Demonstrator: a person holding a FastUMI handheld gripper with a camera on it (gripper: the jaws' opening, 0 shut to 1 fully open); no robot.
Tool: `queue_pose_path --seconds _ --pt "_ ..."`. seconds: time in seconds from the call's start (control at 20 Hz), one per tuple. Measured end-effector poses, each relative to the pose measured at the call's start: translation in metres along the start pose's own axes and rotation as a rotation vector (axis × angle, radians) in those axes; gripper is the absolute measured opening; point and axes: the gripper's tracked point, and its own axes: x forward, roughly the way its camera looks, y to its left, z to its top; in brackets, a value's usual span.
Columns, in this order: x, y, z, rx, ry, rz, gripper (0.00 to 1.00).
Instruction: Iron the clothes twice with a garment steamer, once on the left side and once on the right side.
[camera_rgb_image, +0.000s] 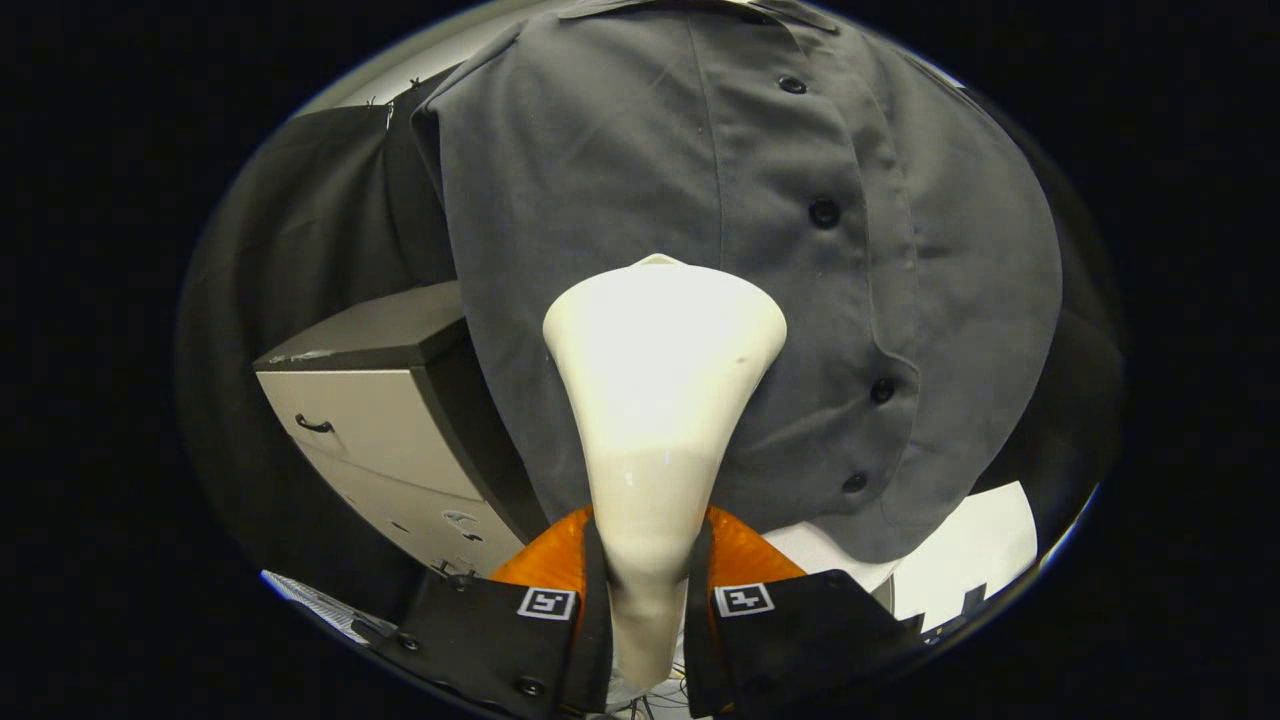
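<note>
Clamping the steamer (655, 400) by its narrow handle, the gripper (648, 590) has both fingers pressed on it from either side, so the head can be steered. Its long axis runs straight ahead along the fingers, wide nozzle pointing at the hanging grey shirt (620, 170), against the panel left of the button placket (830, 215). A drawer cabinet (380, 420) stands beside the shirt.

Ahead of the hand-held gripper (648, 590), clamped on the steamer (660, 380), the shirt (640, 170) blocked passage; a cabinet (380, 420) stood left.
</note>
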Motion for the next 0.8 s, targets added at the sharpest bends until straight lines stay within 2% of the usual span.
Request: queue_pose_path --seconds 0.5,0.8 --pt "0.018 -0.01 -0.069 0.023 0.106 -0.006 0.37" --pt "0.022 -0.011 -0.095 0.019 0.144 0.001 0.37"
